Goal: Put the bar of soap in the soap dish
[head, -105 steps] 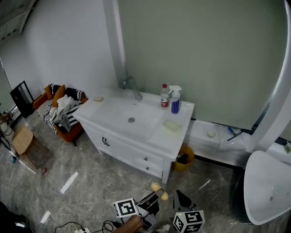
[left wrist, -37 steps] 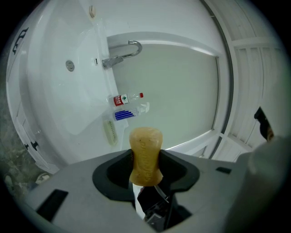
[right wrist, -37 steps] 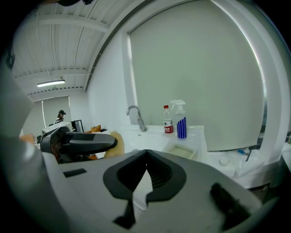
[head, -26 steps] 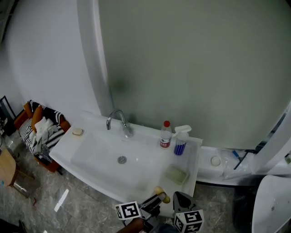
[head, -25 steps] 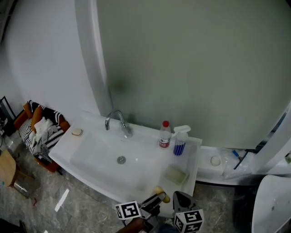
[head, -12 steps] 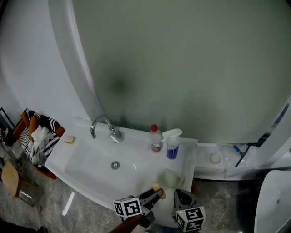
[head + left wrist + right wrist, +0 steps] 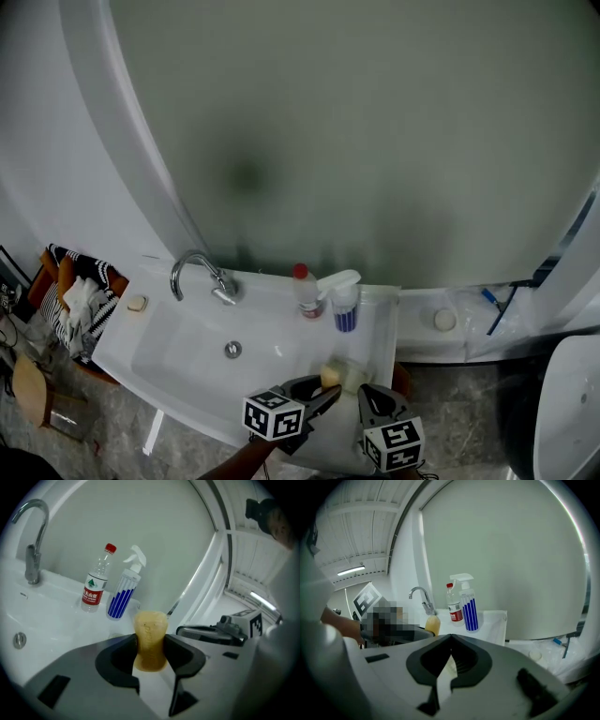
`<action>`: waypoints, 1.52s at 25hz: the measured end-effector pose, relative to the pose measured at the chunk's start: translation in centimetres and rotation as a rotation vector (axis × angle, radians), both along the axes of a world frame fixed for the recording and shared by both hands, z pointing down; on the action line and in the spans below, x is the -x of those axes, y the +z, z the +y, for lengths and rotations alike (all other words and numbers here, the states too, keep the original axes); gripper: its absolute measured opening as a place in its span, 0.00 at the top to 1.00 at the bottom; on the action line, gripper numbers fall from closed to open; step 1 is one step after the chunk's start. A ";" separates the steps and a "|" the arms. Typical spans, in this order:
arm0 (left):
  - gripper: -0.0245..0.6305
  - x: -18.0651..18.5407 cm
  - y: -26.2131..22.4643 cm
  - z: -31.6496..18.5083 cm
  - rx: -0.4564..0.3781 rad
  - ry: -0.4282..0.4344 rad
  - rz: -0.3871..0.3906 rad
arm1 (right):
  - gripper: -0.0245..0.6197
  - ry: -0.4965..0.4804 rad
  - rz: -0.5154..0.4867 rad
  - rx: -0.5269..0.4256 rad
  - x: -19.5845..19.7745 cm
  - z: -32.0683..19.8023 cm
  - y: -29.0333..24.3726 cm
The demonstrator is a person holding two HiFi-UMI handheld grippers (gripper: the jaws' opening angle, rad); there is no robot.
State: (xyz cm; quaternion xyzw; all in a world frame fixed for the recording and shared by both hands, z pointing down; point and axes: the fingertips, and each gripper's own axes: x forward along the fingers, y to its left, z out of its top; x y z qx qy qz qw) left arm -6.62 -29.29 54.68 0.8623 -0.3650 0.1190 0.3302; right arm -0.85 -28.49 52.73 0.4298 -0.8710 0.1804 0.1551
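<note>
A yellowish bar of soap (image 7: 330,375) (image 7: 150,639) stands on end between the pads of my left gripper (image 7: 328,386) (image 7: 150,645), which is shut on it. It hangs just above the right side of the white vanity top (image 7: 380,319). The pale green soap dish (image 7: 354,374) lies right beside the soap. My right gripper (image 7: 371,397) (image 7: 450,641) is just to the right, with its jaws shut and nothing between them. From the right gripper view the soap (image 7: 432,625) shows to the left of its jaws.
A clear bottle with a red cap (image 7: 305,291) (image 7: 96,587) and a blue-striped spray bottle (image 7: 343,302) (image 7: 123,592) stand behind the dish. The faucet (image 7: 197,272) and basin drain (image 7: 232,350) are to the left. A small bar (image 7: 137,303) lies on the left corner.
The view has closed in on the vanity. My left gripper has carried the soap from the counter's front edge up to the soap dish and has rolled. The right gripper has come along beside it.
</note>
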 end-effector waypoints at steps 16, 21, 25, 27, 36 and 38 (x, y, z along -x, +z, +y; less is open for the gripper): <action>0.68 -2.8 3.3 -2.7 -0.213 0.505 -0.589 | 0.95 -0.019 -0.027 0.031 -1.9 -2.8 1.3; 0.68 -3.3 4.7 -2.9 -0.228 0.626 -0.685 | 0.95 -0.044 -0.025 0.052 -2.1 -3.1 1.8; 0.68 -3.5 5.8 -3.3 -0.249 0.746 -0.787 | 0.95 -0.063 -0.021 0.059 -2.4 -4.0 2.1; 0.68 -3.3 6.1 -2.8 -0.244 0.798 -0.822 | 0.95 -0.075 -0.028 0.075 -2.3 -3.8 2.4; 0.68 -3.5 7.1 -3.2 -0.297 1.009 -0.979 | 0.95 -0.102 -0.041 0.076 -2.9 -4.0 3.3; 0.68 -3.5 7.6 -3.1 -0.308 1.073 -1.025 | 0.95 -0.099 -0.043 0.083 -3.2 -4.1 3.5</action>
